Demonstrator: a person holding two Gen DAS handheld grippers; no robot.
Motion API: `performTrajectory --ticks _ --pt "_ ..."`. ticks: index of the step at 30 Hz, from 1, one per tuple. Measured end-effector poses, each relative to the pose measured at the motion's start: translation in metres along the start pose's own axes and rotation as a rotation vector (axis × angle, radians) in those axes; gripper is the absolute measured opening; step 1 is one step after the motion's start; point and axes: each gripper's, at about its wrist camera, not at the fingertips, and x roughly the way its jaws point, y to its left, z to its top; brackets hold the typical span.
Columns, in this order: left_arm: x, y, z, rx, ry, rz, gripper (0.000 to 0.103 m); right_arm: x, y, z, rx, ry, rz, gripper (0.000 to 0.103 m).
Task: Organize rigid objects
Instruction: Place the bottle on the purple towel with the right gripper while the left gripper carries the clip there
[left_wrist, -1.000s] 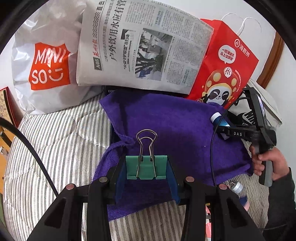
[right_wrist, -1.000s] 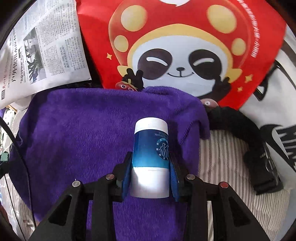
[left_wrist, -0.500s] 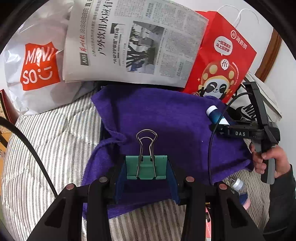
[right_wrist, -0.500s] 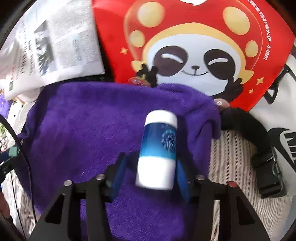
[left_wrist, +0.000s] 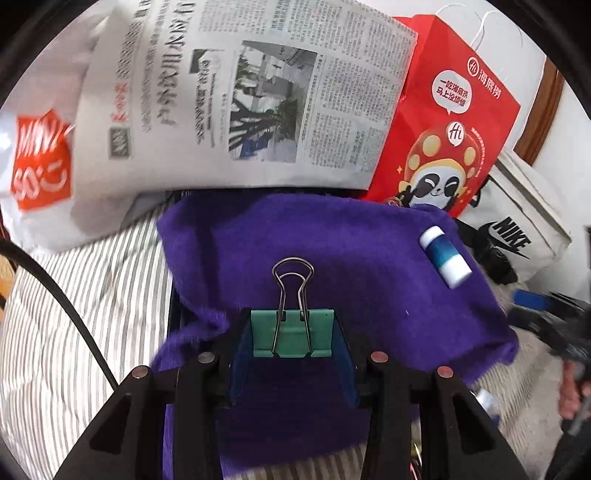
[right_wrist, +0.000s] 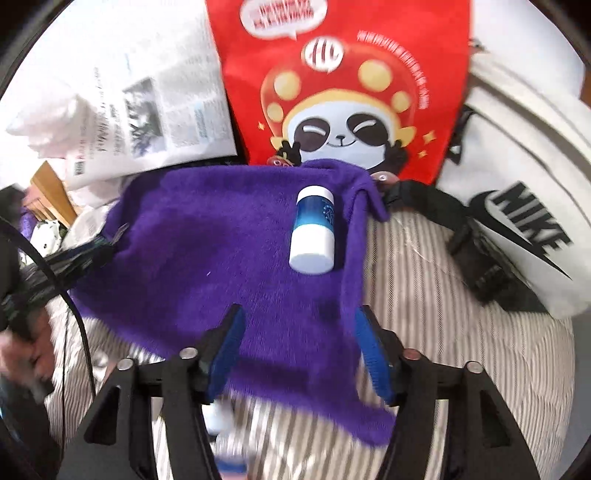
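Now the small blue and white plastic bottle (right_wrist: 313, 229) lies on its side on the purple fleece towel (right_wrist: 221, 236), near the towel's far right corner, well ahead of the right gripper (right_wrist: 299, 347). The jaws of this gripper are opening and nothing is between them; only towel shows under the blue pads. The left gripper (left_wrist: 291, 345) is clenched on the green metal binder clip (left_wrist: 291, 334), whose wire handles point forward over the middle of the towel. The towel covers part of the grey striped bedding (left_wrist: 92, 295). Behind its far edge stand a folded newspaper (left_wrist: 258, 99) and a red paper bag with a panda (right_wrist: 343, 85); a white canvas bag with a black logo (right_wrist: 524, 206) is at the right.
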Motion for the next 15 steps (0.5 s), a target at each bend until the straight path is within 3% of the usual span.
performTrajectory --ticks 4,15 --pt "0.013 0.003 0.016 -0.016 -0.005 0.012 0.039 -0.014 -0.005 -0.016 0.009 0.001 -0.007 0.065" --pt "0.055 0.001 0.037 -0.002 0.101 0.128 0.039 -0.024 -0.004 -0.049 0.068 0.03 0.026 0.065"
